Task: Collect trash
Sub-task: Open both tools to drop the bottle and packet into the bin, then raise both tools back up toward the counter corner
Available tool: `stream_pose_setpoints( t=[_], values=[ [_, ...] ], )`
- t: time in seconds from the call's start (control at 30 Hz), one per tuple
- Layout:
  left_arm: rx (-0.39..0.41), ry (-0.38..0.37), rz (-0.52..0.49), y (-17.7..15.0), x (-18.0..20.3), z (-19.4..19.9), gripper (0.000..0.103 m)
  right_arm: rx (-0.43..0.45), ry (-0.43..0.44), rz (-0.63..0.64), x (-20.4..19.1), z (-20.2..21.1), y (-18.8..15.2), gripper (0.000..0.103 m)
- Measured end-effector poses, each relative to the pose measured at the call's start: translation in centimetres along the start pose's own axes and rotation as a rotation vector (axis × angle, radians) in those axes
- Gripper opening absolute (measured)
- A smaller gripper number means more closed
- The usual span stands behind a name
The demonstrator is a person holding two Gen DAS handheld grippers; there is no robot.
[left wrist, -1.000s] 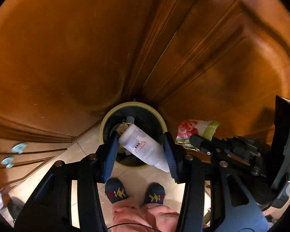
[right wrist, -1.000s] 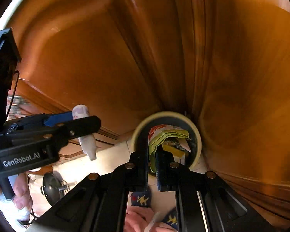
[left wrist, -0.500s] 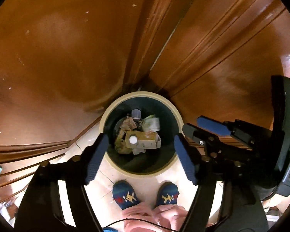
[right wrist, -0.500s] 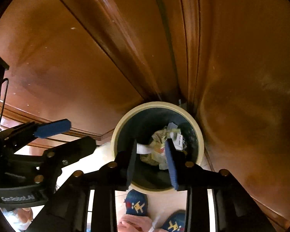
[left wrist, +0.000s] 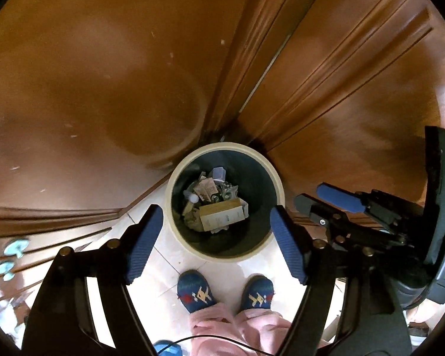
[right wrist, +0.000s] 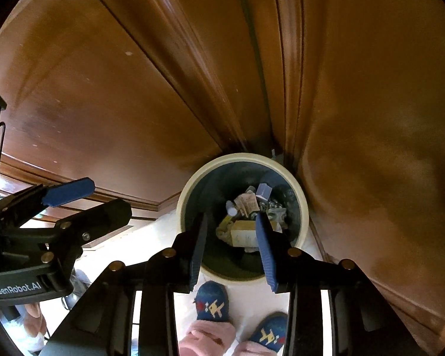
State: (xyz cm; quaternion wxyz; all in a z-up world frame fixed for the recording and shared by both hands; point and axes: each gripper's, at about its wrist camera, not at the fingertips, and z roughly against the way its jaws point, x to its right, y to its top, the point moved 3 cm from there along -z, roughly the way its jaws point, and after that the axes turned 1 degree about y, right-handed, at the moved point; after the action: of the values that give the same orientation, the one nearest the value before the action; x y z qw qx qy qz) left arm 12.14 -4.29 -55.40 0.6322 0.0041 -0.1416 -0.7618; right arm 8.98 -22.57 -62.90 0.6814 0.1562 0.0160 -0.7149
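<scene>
Left wrist view: the left gripper [left wrist: 215, 237] hangs above the bin [left wrist: 175, 231], jaws spread wide with nothing between them. The bin stands on pale tile in a corner of wooden cabinets [left wrist: 103, 89], just ahead of the person's slippers [left wrist: 196, 293]. The trash lies in the bin: a flat box [left wrist: 222, 218] on top, crumpled wrappers [left wrist: 206, 191] and a small white cap [left wrist: 194, 198] beside it. The right gripper [left wrist: 326, 198] shows at the right edge, parted and empty.

Right wrist view: the right gripper [right wrist: 231, 243] also hovers over the bin [right wrist: 304, 207], jaws apart and holding nothing. The box [right wrist: 243, 233] and wrappers [right wrist: 247, 203] sit loose inside; the left gripper [right wrist: 86, 201] is at left, open.

This trash looks light, thin and crushable. Wrappers would likely slip, so a pinch across a crumpled fold suits them; the box is best gripped across its narrow sides.
</scene>
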Motion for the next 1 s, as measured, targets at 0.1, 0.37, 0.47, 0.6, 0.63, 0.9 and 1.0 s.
stream_pose_setpoints(
  t=[0.1,0.37,0.47,0.6,0.63,0.9,1.0],
  values=[
    [-0.001,0.014,0.021,-0.2,0.2,2.6,0.073,0.001,-0.005,-0.007,-0.4,2.1,-0.1,0.035],
    [0.009,0.022,0.058,-1.2,1.4,11.6,0.075,0.012,-0.017,0.007,-2.5,10.3,-0.4,0.035],
    [0.026,0.024,0.068,-1.7,2.2,15.7,0.075,0.030,-0.009,0.010,-3.4,14.3,-0.4,0.035],
    [0.067,0.025,0.075,-2.3,3.3,22.0,0.075,0.071,0.006,0.049,-5.2,20.5,-0.2,0.035],
    [0.081,0.029,0.072,-2.5,3.6,23.6,0.075,0.083,0.011,0.059,-5.6,22.0,-0.2,0.035],
    [0.246,0.085,0.063,-2.8,5.0,36.2,0.075,0.230,0.064,0.141,-9.4,35.5,0.5,0.036],
    [0.319,0.105,0.063,-2.5,5.4,40.2,0.075,0.287,0.077,0.175,-11.0,40.3,1.1,0.036]
  ],
)
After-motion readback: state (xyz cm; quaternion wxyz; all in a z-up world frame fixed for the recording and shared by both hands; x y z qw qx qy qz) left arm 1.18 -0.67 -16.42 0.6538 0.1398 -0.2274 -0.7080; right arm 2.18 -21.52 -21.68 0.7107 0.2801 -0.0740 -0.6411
